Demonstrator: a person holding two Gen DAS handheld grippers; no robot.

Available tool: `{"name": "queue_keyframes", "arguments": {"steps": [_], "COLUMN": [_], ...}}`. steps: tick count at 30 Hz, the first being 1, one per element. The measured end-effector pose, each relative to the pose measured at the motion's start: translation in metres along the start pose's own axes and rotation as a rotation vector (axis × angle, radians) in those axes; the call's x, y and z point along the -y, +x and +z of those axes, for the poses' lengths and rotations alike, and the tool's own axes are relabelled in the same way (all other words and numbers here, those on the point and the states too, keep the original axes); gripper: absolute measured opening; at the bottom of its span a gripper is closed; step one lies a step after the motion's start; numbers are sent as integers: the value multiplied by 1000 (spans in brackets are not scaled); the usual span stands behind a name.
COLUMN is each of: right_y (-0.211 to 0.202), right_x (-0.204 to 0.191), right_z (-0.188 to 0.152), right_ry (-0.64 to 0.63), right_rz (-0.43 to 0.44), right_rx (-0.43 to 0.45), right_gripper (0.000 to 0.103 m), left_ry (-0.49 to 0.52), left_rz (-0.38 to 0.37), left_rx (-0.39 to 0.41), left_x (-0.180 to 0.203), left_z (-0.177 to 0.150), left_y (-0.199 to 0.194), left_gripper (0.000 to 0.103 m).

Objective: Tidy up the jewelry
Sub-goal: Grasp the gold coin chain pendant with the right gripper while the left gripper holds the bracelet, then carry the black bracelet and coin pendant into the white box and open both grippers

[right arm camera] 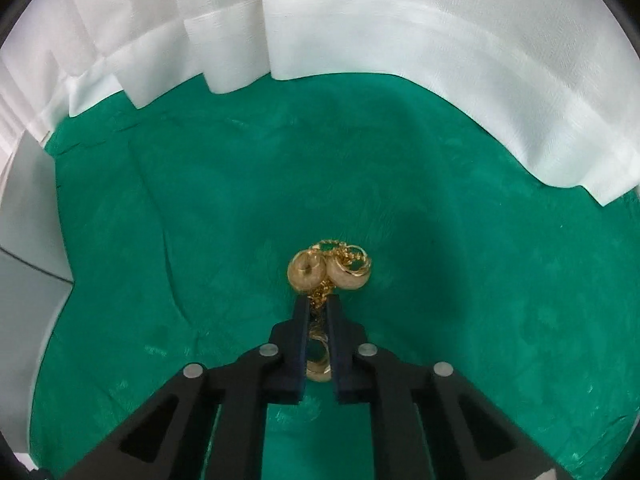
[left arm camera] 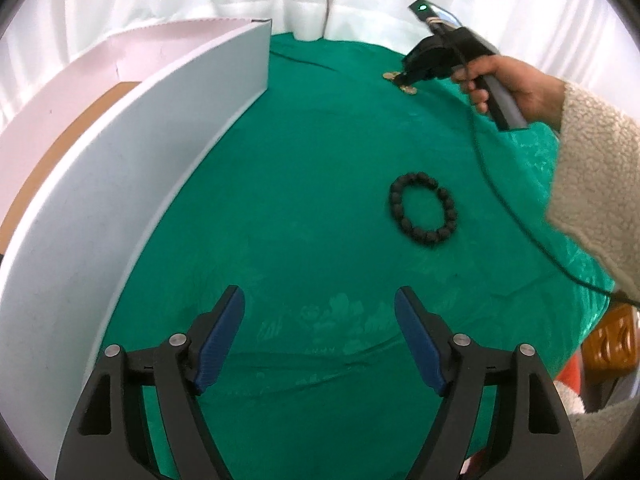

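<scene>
Wide-spread blue-padded fingers of the left gripper (left arm camera: 319, 300) hover over green cloth (left arm camera: 312, 184), grasping nothing. Right of centre lies a black beaded bracelet (left arm camera: 423, 213). On the left stands a white box (left arm camera: 132, 184). Far right, the right gripper (right arm camera: 318, 304) is clenched on a gold chain with hoop earrings (right arm camera: 329, 270), resting on the cloth.

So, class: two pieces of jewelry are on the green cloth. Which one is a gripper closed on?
The gold jewelry: the right gripper pinches its chain. The black bead bracelet lies untouched, apart from both grippers.
</scene>
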State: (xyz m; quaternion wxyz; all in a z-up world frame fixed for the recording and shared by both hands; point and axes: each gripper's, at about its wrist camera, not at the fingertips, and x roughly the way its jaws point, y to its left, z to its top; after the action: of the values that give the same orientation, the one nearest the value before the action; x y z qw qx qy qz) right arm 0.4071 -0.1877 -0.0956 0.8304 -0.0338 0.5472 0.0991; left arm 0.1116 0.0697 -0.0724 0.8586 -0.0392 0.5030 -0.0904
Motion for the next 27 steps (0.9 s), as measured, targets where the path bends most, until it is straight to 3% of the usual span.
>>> {"name": "queue_keyframes", "arguments": {"steps": [7, 17, 22, 27], "right_y": [-63, -147, -164, -165], "right_x": [20, 40, 39, 27], "right_z": [-47, -193, -261, -287], "right_ry": [60, 88, 110, 101], "right_rz": [148, 325, 341, 295], "right_rx": [79, 128, 114, 119], "right_gripper": [3, 3, 3, 3], "left_ry": [15, 62, 95, 133], "left_rz": [18, 69, 106, 152], "left_rx": [-11, -33, -37, -24], "left_x": [7, 33, 42, 49], "left_z": [-1, -5, -8, -11], "left_y": [2, 3, 5, 3], "left_gripper": [79, 79, 79, 79]}}
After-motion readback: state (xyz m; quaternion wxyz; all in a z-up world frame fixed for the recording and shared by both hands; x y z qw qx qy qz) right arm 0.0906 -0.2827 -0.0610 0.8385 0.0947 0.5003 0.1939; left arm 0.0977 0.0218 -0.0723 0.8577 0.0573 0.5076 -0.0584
